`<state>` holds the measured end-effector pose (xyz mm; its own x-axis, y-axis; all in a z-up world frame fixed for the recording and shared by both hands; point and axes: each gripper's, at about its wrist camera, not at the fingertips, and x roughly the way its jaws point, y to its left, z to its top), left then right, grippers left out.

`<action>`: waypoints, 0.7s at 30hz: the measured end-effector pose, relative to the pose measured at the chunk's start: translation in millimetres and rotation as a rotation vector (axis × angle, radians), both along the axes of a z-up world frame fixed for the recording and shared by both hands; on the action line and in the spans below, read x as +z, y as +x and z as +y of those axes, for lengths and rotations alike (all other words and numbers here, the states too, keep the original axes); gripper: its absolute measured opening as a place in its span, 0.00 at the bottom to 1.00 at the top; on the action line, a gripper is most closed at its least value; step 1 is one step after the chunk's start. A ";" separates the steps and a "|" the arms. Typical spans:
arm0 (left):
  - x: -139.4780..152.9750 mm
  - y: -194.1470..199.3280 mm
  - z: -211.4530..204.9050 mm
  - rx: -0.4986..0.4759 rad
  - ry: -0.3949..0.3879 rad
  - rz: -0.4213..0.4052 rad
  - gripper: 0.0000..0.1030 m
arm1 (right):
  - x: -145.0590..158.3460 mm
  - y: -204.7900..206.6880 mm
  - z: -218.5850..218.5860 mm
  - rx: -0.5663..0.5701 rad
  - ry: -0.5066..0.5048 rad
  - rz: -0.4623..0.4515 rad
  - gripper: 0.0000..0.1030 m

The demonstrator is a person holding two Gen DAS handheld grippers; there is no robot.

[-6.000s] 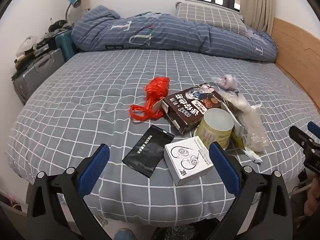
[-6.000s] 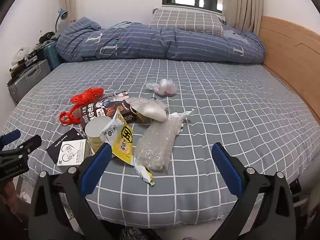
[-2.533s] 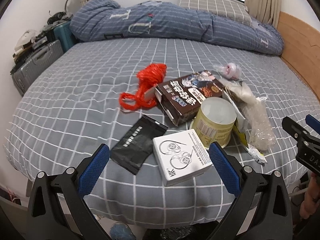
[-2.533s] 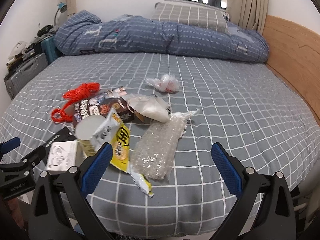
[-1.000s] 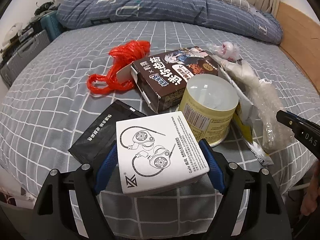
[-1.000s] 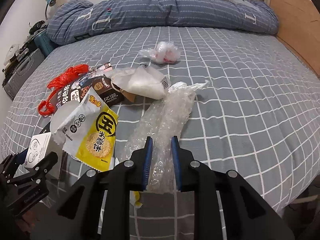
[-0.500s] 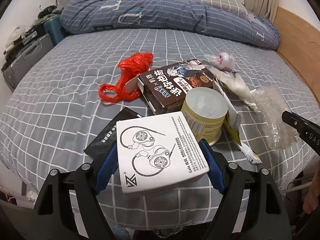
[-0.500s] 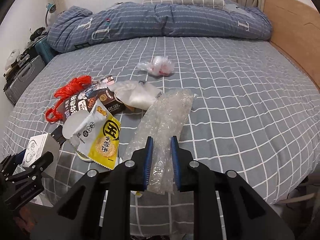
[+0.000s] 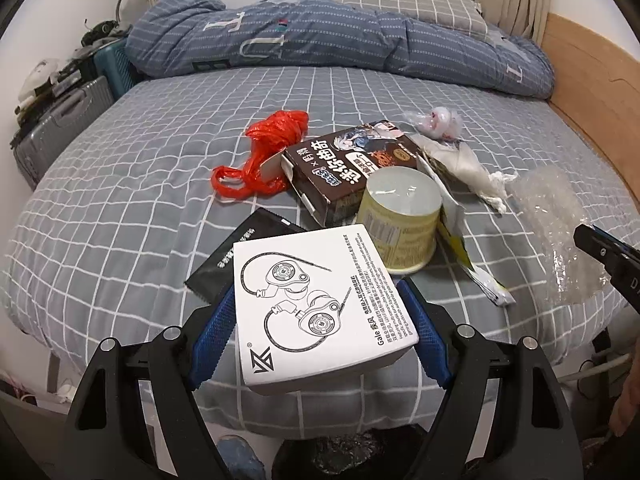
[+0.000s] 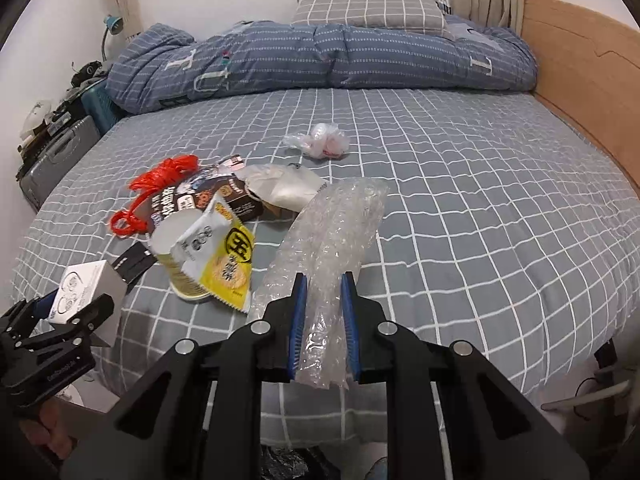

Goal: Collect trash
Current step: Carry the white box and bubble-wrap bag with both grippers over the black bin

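The left tongs pinch a white earphone box across its two sides, the blue pads flat against the card so the printed top faces up and the box rides level, clear of the bed. The right tongs are pressed nearly together on the near end of a clear bubble-wrap sleeve. Its far end sticks out ahead of the pads, and I cannot tell whether its tip touches the sheet. Each grip looks chosen to suit its load, wide on the stiff box, narrow on the soft film.

The rest of the trash lies beyond the tongs, toward the near edge of the bed and left of its middle. A black foil pouch sits just behind the box. Next come a pale yellow can with a yellow snack wrapper leaning on it, a brown carton, a red plastic bag and a whitish bag. A small knotted clear bag lies apart, nearer the middle of the bed.

The box hides part of the pouch. A dark crinkled shape at the bottom of both views, below the near edge, may be a bin liner, but it is cut off and too dim to be sure. The carton's small print is unreadable.
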<state>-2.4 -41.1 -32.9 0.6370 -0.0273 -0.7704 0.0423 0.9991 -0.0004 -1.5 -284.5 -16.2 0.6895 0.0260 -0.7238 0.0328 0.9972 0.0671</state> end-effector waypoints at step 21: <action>-8.8 -60.0 16.5 -0.002 -0.015 -0.003 0.72 | 8.7 -67.9 38.3 0.067 0.008 -0.046 0.17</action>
<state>-62.4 -24.6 -41.7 0.6391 -0.0401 -0.7681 0.0444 0.9989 -0.0151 -69.4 -246.2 -7.4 0.7189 0.0787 -0.6907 -0.0374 0.9965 0.0746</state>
